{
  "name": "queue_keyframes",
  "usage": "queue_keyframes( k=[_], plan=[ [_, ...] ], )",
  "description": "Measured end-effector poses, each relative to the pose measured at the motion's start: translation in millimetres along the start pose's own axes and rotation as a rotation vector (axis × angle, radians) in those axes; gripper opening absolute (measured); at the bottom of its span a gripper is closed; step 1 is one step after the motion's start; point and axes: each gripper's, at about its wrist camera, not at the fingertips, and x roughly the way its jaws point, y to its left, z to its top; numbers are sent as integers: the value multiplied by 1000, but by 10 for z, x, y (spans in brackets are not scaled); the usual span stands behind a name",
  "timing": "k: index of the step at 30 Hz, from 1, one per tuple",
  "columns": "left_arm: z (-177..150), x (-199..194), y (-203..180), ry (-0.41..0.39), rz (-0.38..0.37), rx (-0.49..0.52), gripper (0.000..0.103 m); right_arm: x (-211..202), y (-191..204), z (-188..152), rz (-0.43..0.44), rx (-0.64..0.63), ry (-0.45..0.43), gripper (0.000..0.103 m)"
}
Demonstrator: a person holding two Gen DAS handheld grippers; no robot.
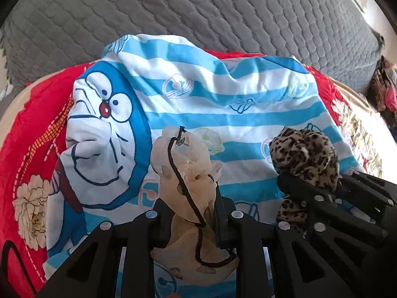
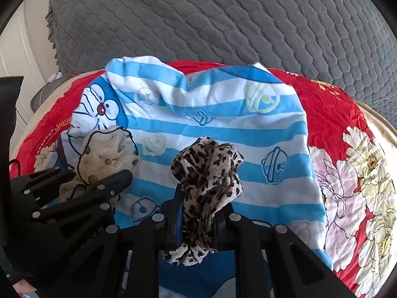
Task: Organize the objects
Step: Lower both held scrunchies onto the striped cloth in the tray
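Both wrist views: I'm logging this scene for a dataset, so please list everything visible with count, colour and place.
Cream scrunchie: one, sheer cream with brown spots and black cord, pinched in the left gripper.
Leopard scrunchie: one, tan with black spots, pinched in the right gripper.
Cartoon cloth: one, blue and white stripes with a blue cat face, spread over the red cloth.
Red cloth: one, red with white flowers, under the cartoon cloth.
Quilted cover: one, grey, behind the cloths.
Clothing pile: one, dark mixed colours, far right edge, blurred.
Left gripper: one, black, closed on the cream scrunchie.
Right gripper: one, black, closed on the leopard scrunchie.
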Motion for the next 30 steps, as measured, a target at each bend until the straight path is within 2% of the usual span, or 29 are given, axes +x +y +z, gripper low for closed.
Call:
queue_keyframes(
  k=[9, 15, 20, 21, 22, 24, 26, 28, 30],
  plan=[
    [-28, 51, 26, -4, 6, 16, 28, 104, -55, -58, 4, 14, 26, 18],
    [-47, 45, 59, -4, -5, 3, 36, 127, 25, -36, -19, -35, 40, 20],
    [-50, 33, 112, 5, 28, 1, 56, 121, 46, -46, -31, -37, 45, 22],
    [-51, 35, 138, 11, 41, -6, 65, 120, 29, -43, -31, -32, 46, 23],
    [-54, 39, 176, 18, 56, -22, 74, 115, 22, -44, -34, -28, 49, 26],
    [-61, 46, 259, 30, 53, -58, 76, 103, -9, -48, -33, -16, 50, 34],
    [-70, 27, 309, 28, 63, -61, 76, 86, -26, -60, -27, -4, 50, 52],
    [-67, 11, 324, 29, 69, -46, 76, 79, -23, -73, -30, -5, 52, 59],
    [-52, -18, 324, 26, 71, -27, 77, 69, -16, -73, -28, -15, 51, 60]
  ],
)
